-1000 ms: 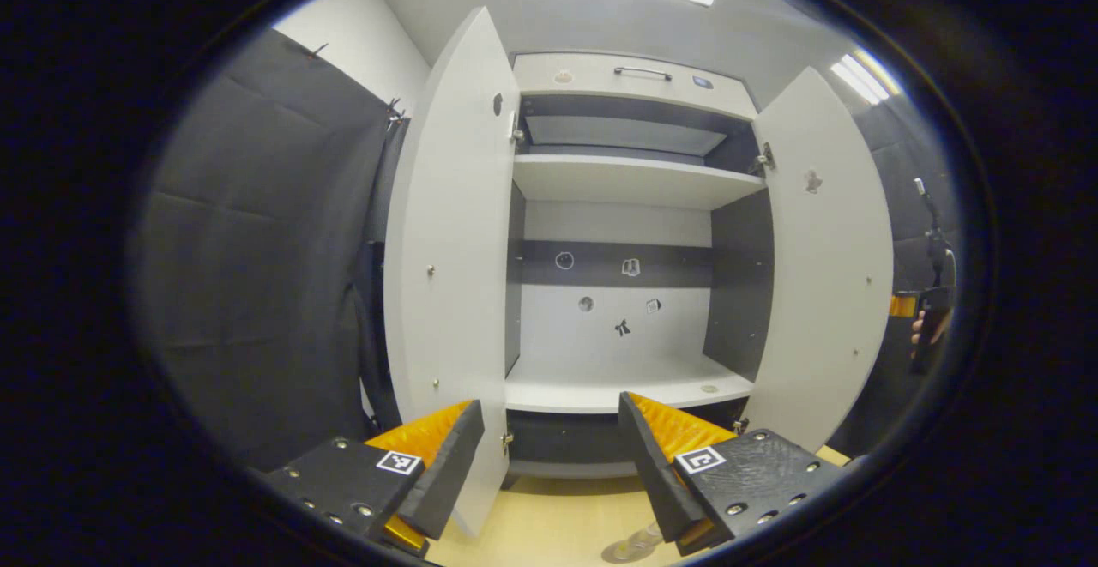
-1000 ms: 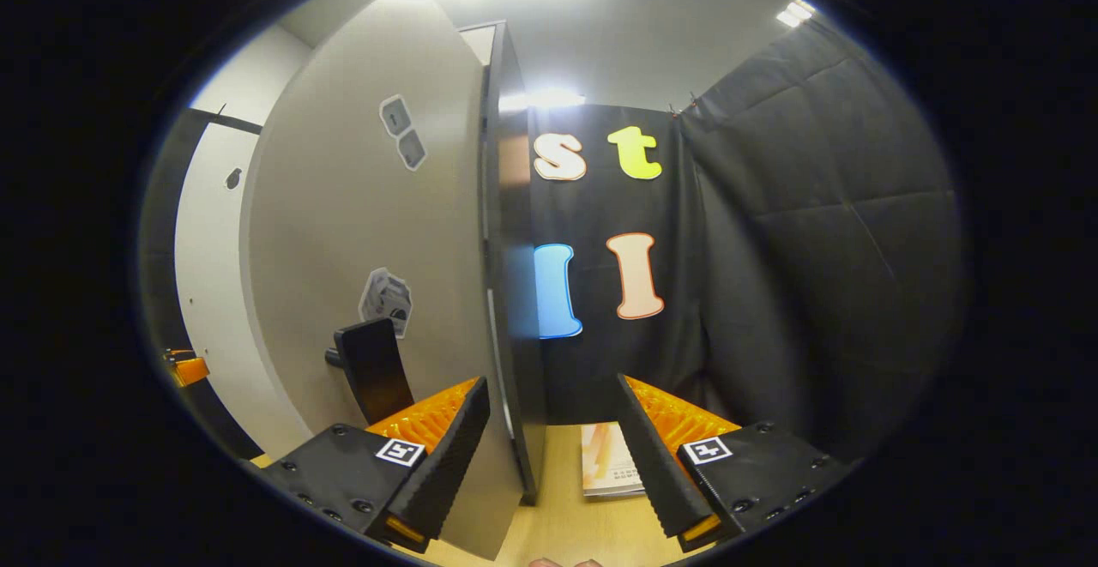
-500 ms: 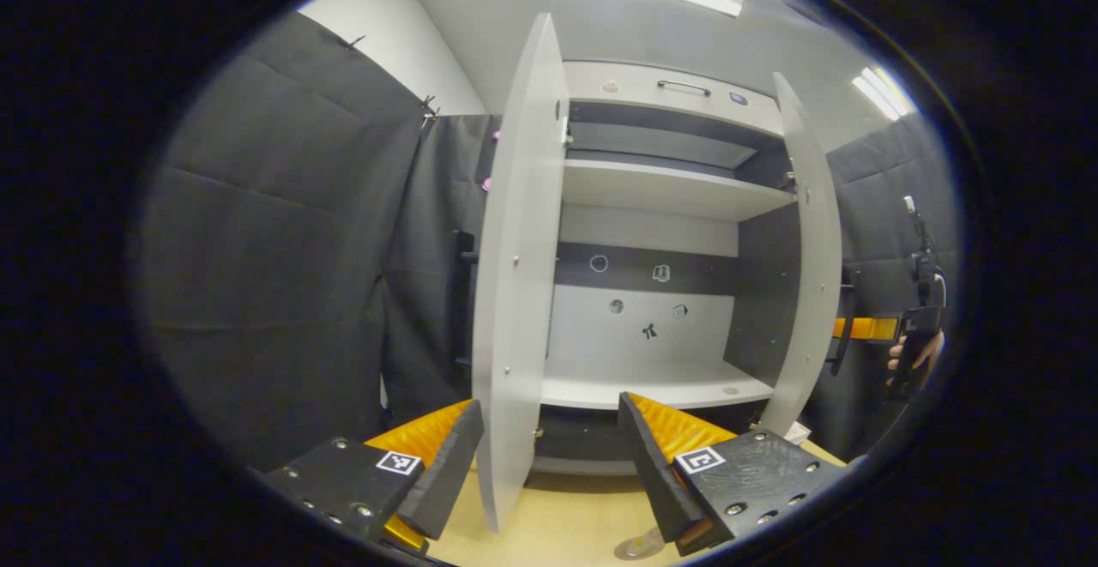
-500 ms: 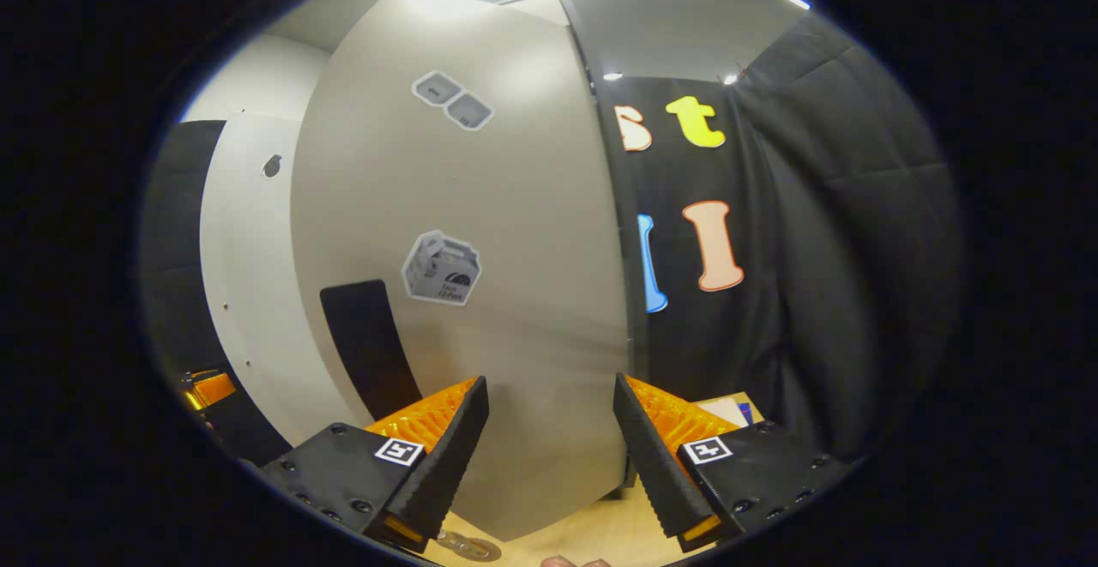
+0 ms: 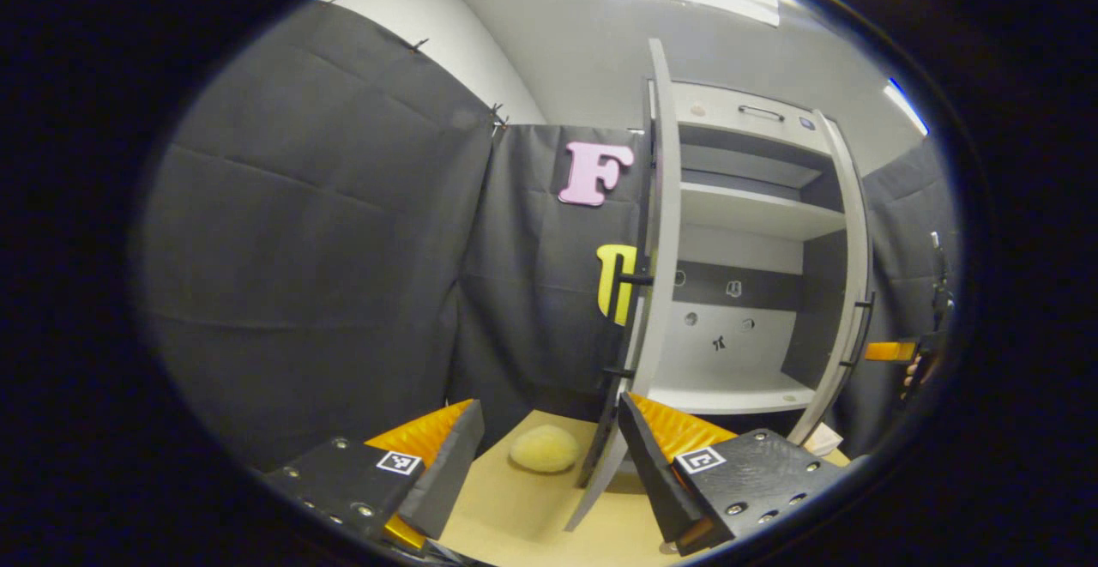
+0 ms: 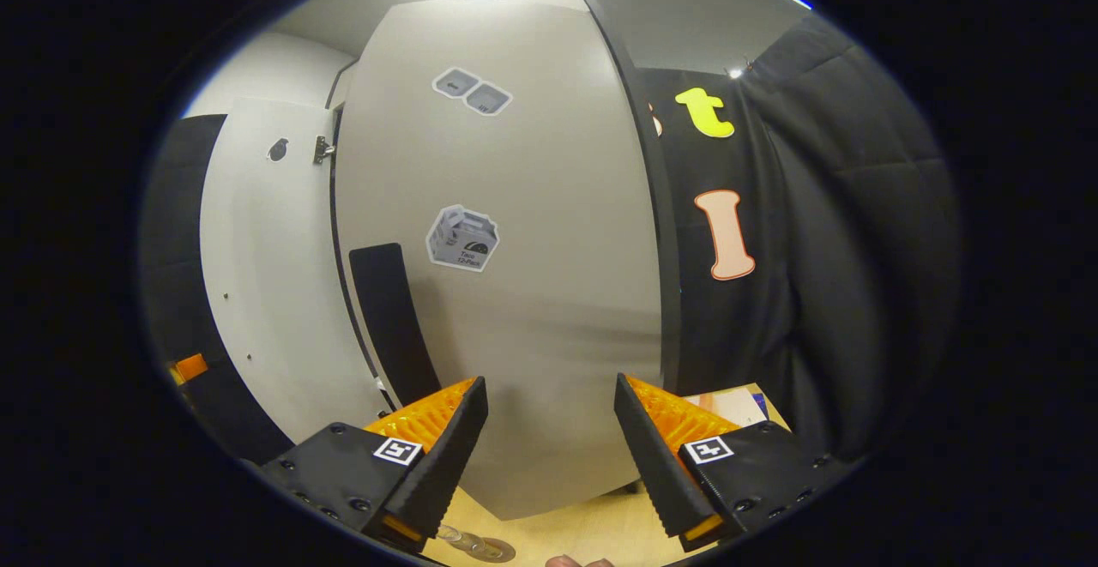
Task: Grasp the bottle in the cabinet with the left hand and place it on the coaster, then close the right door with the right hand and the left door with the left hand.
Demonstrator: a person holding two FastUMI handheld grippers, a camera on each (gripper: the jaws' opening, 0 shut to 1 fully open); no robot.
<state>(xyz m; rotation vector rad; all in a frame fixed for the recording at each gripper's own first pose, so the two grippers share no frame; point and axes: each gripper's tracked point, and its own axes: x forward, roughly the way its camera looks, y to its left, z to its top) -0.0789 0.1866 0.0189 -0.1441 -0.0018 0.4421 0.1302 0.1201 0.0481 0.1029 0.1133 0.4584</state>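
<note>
In the left gripper view my left gripper is open and holds nothing. The white left door stands edge-on just ahead of its right finger, black handle facing left. Beyond it are the cabinet's bare shelves and the right door. In the right gripper view my right gripper is open, close to the outer face of the right door, beside its black handle. A clear round thing lies at the bottom edge, too cut off to name.
A pale yellow rounded lump sits on the wooden table left of the left door. A booklet lies on the table right of the right door. Black cloth walls hang on both sides. The other gripper shows far right.
The left gripper view has swung left, so the left door went from face-on to edge-on. The right door has swung inward, and my right gripper has stayed in front of its outer face.
</note>
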